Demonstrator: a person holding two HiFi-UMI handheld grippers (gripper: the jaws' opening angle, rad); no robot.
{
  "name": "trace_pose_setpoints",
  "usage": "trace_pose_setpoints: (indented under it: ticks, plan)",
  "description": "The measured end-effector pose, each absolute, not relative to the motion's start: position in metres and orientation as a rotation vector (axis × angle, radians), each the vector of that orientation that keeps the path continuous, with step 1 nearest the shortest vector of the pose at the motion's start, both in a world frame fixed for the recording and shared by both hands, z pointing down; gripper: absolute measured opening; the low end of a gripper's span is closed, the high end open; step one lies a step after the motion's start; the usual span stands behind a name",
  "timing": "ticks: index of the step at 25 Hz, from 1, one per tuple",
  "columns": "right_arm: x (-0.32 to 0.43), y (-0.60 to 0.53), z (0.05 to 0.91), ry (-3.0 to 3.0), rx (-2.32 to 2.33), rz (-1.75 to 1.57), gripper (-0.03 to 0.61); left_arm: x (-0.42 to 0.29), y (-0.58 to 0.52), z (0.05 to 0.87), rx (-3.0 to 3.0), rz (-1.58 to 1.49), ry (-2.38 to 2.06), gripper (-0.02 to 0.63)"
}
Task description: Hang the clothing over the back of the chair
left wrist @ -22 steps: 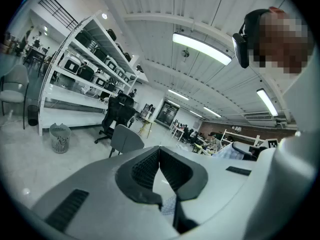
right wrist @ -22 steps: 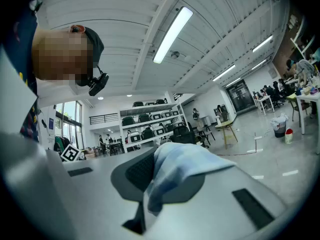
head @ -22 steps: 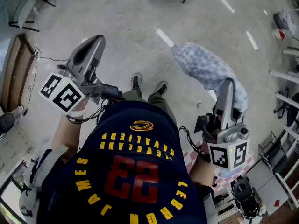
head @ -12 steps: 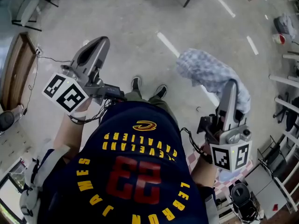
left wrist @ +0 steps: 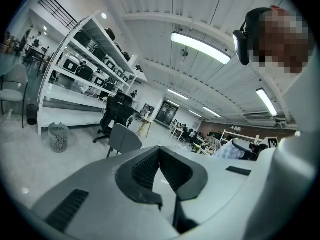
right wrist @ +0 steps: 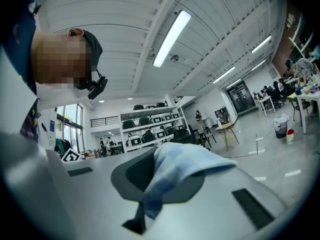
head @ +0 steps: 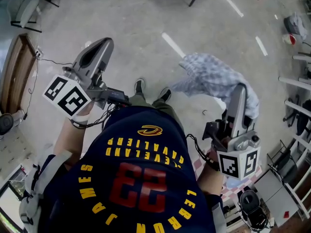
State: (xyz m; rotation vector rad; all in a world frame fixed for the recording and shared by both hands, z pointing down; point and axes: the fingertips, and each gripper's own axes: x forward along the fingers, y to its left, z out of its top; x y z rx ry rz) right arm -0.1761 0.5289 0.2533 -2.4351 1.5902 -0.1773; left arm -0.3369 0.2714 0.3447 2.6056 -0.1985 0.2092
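A light blue checked garment [head: 216,76] hangs from my right gripper [head: 238,88] at the right of the head view, spreading out to the left over the floor. In the right gripper view the blue cloth [right wrist: 185,165] is pinched between the jaws of that gripper [right wrist: 154,159], which is shut on it. My left gripper [head: 100,44] is held out at the upper left, jaws shut with nothing between them [left wrist: 159,148]. A grey chair [left wrist: 123,139] stands some way ahead in the left gripper view.
White shelving [left wrist: 82,71] with black cases, a wire bin [left wrist: 59,137] and a black office chair [left wrist: 117,113] stand along the left. A wooden panel [head: 14,74] leans at the far left of the head view, metal racks [head: 297,106] at the right.
The garment's free end has swung and spread left, toward the person's feet. Both grippers have hardly moved.
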Motion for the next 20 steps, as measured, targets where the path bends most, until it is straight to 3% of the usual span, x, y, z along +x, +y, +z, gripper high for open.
trace_pose_setpoints:
  ticks: [20]
  plan:
    - [-0.120, 0.605, 0.256, 1.672, -2.364, -0.124, 0.020, -0.276, 0.377, 0.328, 2.670, 0.200, -0.198, 0.003]
